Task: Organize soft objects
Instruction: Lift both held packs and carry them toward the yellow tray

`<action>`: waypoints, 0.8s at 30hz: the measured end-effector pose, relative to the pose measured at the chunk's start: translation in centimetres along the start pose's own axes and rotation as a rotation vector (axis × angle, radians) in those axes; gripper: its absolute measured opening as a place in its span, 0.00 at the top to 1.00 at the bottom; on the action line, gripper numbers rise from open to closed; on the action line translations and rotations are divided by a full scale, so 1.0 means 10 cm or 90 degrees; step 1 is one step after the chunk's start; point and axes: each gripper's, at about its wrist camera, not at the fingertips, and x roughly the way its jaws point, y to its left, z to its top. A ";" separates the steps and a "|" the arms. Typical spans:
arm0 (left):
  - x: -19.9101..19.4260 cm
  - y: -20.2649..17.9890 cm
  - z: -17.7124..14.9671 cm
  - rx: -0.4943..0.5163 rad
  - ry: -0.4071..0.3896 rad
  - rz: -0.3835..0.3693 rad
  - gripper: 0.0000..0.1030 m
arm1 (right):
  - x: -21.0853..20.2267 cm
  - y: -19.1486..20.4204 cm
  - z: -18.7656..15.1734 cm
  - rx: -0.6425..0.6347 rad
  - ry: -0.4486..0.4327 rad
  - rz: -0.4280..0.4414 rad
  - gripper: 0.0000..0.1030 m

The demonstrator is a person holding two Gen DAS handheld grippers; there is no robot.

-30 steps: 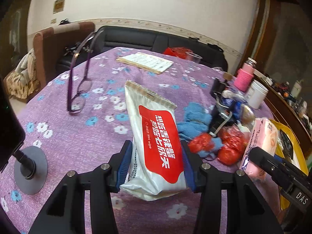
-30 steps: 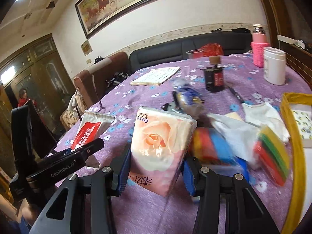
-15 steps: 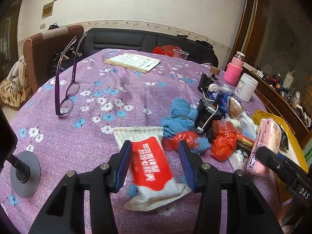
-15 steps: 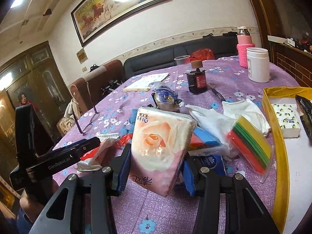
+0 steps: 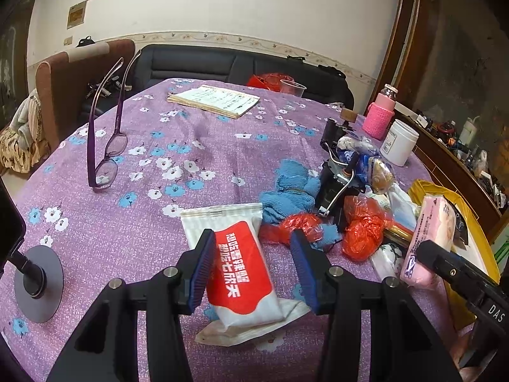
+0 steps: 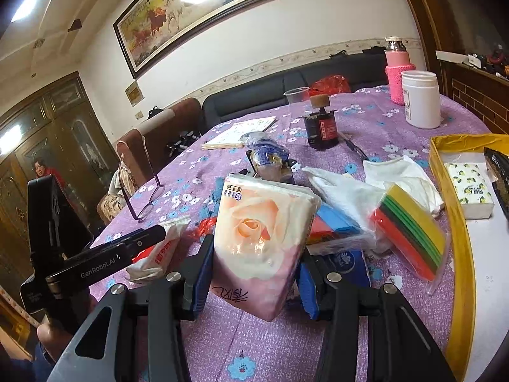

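The right hand-held gripper (image 6: 254, 270) is clamped on the rose-printed tissue pack (image 6: 261, 242), held upright above the bench (image 6: 375, 114); the yellow tray (image 6: 458, 232) lies to its right, nearer this hand. The left hand-held gripper (image 5: 254, 270) straddles the red wipes pack (image 5: 241, 270), whose long axis runs away between the jaws. Whether its pads press the pack is unclear. The tray's far side is cut off.

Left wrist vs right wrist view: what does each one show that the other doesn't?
Left wrist only: the grey round stand base. Right wrist only: the bag of coloured sponges, the white cloth and the lemon-print tissue pack in the yellow tray. Both: the wet wipes pack, rose tissue pack, glasses, notebook and white jar.
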 end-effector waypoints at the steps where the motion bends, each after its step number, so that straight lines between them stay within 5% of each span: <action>1: -0.01 0.00 0.00 0.000 -0.001 -0.002 0.54 | -0.01 0.00 -0.01 0.002 0.000 0.000 0.51; 14: -0.09 -0.03 -0.01 0.004 -0.021 -0.004 0.54 | -0.14 0.05 -0.03 -0.003 -0.001 -0.010 0.51; 16: -0.04 0.02 0.00 -0.010 -0.003 0.004 0.54 | -0.16 0.06 -0.03 -0.004 0.000 -0.009 0.51; 20: 0.09 0.21 0.00 -0.069 0.040 0.012 0.37 | -0.21 0.07 -0.03 -0.004 -0.001 -0.003 0.50; 24: 0.26 0.13 -0.03 -0.047 0.092 0.006 0.32 | -0.26 0.12 -0.04 -0.009 -0.004 0.006 0.50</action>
